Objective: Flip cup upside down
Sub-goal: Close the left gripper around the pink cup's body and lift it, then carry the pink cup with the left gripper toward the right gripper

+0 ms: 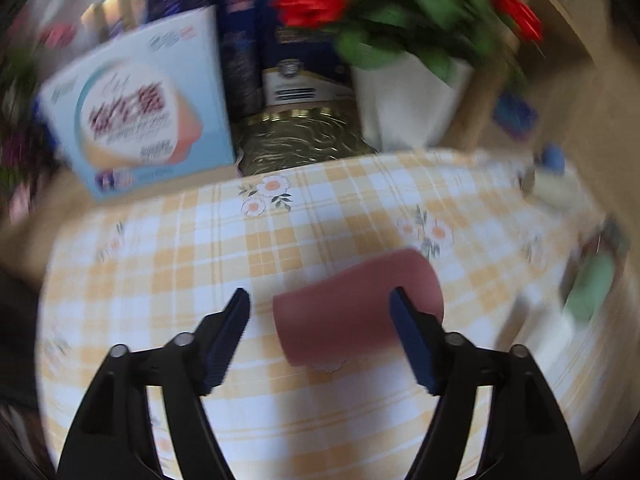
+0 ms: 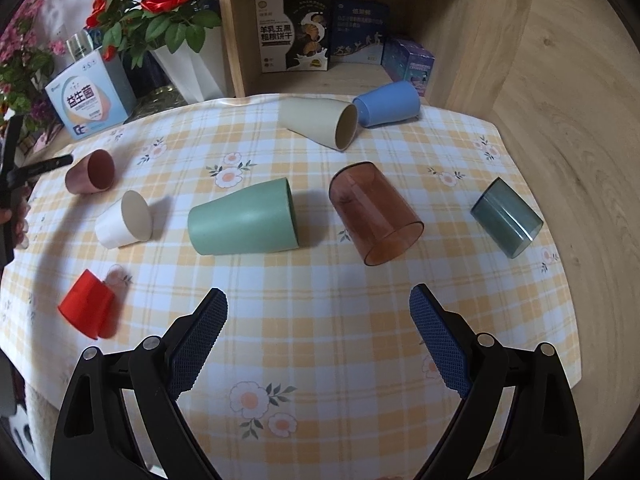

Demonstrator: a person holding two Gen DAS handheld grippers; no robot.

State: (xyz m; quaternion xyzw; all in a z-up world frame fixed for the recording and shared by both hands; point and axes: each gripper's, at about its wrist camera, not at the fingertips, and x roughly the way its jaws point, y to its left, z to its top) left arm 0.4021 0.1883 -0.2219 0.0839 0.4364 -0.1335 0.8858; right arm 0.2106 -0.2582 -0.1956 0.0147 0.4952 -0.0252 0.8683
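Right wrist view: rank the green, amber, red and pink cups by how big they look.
1. Green cup and amber cup: about alike, so not ranked against each other.
2. Red cup.
3. Pink cup: smallest, though it lies farthest from the camera, so its true size is unsure.

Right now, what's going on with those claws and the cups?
Left gripper open around pink cup lying sideways. Right gripper open, holding nothing. Nothing blocking.
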